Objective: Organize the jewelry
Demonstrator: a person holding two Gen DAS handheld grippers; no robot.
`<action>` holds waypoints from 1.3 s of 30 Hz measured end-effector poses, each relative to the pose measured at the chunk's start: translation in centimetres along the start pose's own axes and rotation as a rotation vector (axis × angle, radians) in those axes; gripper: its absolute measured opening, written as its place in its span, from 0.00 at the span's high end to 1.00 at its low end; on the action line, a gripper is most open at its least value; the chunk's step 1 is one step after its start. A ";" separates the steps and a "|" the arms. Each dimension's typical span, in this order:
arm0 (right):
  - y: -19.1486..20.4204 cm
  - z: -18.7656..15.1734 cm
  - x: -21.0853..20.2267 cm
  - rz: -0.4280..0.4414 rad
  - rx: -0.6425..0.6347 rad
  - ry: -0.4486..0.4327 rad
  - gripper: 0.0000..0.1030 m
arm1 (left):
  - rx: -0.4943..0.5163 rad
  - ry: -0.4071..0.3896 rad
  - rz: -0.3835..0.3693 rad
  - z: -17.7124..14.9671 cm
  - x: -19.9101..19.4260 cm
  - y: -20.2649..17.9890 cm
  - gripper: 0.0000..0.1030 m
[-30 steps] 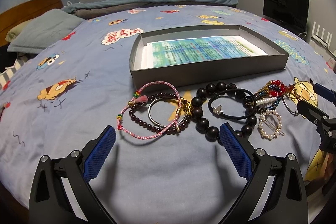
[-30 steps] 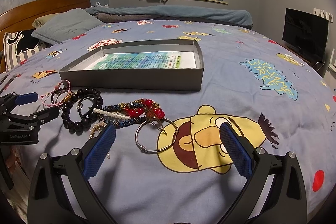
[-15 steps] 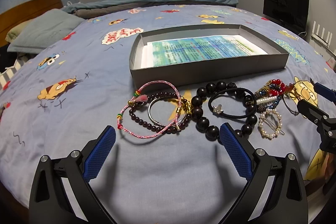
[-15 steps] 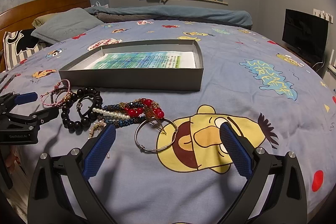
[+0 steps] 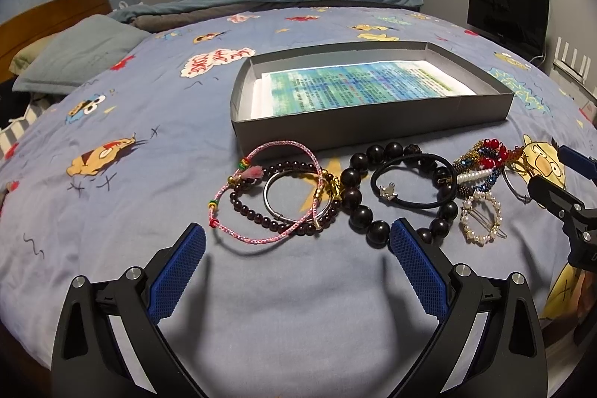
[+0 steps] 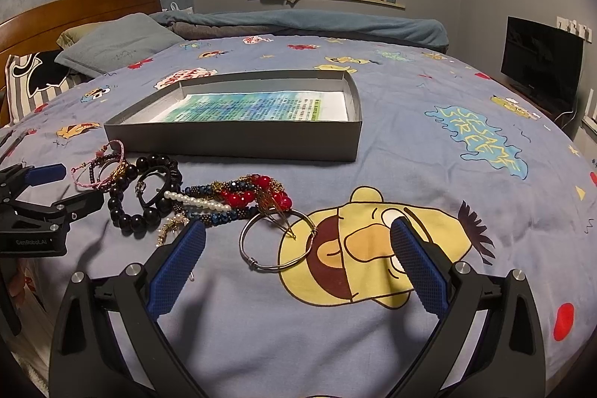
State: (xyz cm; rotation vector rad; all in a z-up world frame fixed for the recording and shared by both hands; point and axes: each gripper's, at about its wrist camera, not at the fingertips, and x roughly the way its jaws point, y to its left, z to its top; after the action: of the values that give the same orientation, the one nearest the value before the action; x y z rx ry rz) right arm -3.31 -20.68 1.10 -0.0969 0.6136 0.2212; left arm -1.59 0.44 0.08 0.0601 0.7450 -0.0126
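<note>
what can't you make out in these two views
- Printed sheet in the grey box: its text is blurred in both views.
- Bead pile: strands overlap, so the right view cannot show how many pieces there are.
- Pearl clip: partly behind the right gripper's finger there.
- Silver ring: mostly hidden by the right gripper in the left view.
- Left gripper: its body is cut off by the bottom edge.

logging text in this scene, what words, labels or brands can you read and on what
"SESAME STREET": blue splash print on the bedsheet.
"GenRoboLAI", as best it reads: left gripper body, right wrist view.
Speech-bubble print on the sheet: letters distorted, not readable.
Paper in the box: lines of print, too small and blurred.
</note>
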 end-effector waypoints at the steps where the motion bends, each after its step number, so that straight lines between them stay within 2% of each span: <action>1: 0.0 0.0 0.0 0.000 -0.001 0.002 0.05 | 0.001 0.002 0.000 0.0 0.0 0.0 0.05; 17: -0.1 0.0 0.5 0.017 0.009 0.015 0.05 | 0.009 0.012 -0.001 -0.2 0.3 -0.3 0.05; 23: -1.0 0.4 1.1 0.079 0.068 0.033 0.05 | 0.023 0.008 0.000 0.2 0.3 -0.3 0.05; 28: -1.4 1.6 0.8 0.084 0.055 0.032 0.06 | 0.032 0.001 -0.015 1.4 -0.6 0.6 0.05; 34: -1.1 2.4 1.1 0.128 -0.006 0.084 0.24 | 0.050 -0.021 -0.009 2.6 -1.9 2.6 0.05; 38: -0.4 2.7 1.4 0.153 -0.055 0.101 0.42 | 0.049 -0.014 -0.004 3.0 -2.3 4.3 0.06; 39: -0.2 2.8 1.4 0.158 -0.065 0.100 0.44 | 0.046 -0.010 -0.013 3.0 -2.4 4.7 0.06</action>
State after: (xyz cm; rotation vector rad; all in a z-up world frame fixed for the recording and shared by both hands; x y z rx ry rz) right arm -0.60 -20.21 2.54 -0.1230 0.7143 0.3908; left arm -1.13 4.92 4.15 0.0988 0.7356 -0.0424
